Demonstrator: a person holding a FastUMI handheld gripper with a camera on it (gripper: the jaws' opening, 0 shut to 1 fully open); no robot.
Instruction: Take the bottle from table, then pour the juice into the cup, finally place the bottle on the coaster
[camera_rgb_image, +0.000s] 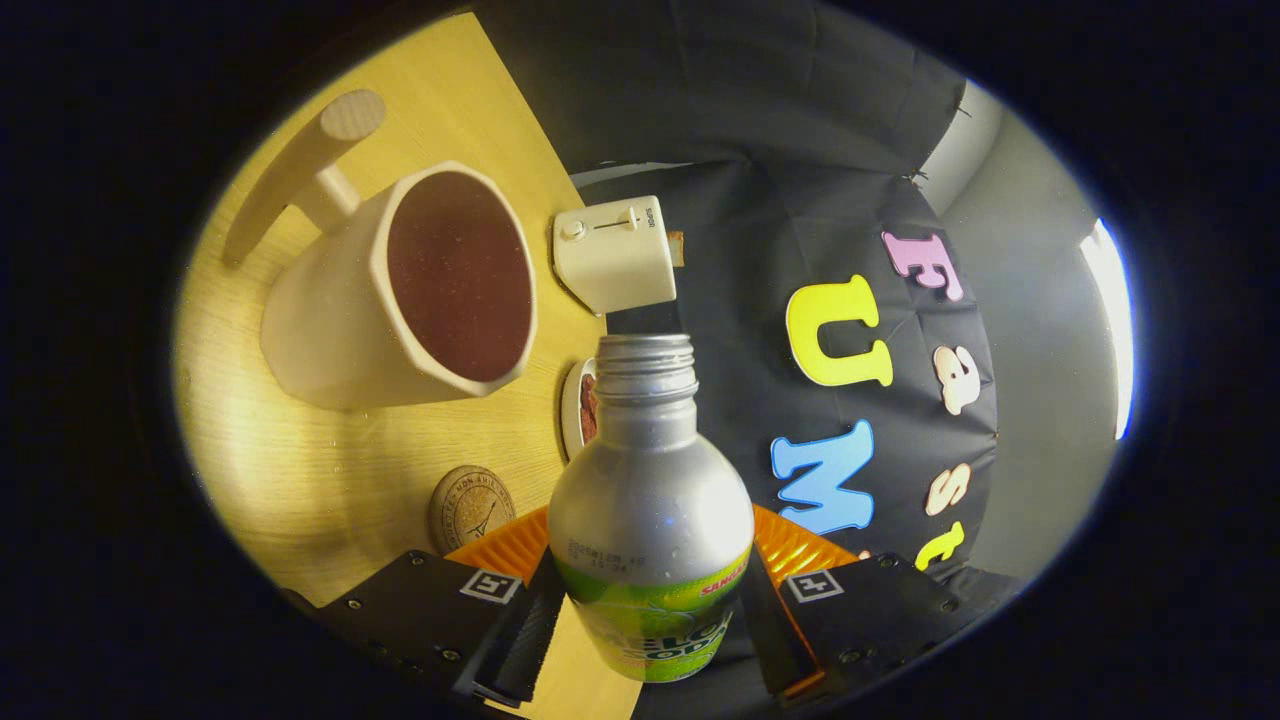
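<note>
Gripper view: tongs clamp the bottle at lower centre, uncapped, silver metal with a threaded neck. Faceted pale cup at upper left of the frame holds dark liquid; round cork coaster lies below it on the wood-grain surface. Risk: smooth body may slip sideways during placement.

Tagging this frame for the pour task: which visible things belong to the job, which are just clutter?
Job:
- aluminium soda bottle, uncapped, clamped between the gripper fingers
- cream cup with side handle, dark inside
- round cork coaster, beside the fingers

Clutter:
- cream toaster, beyond the bottle
- small plate, behind the bottle neck
</note>
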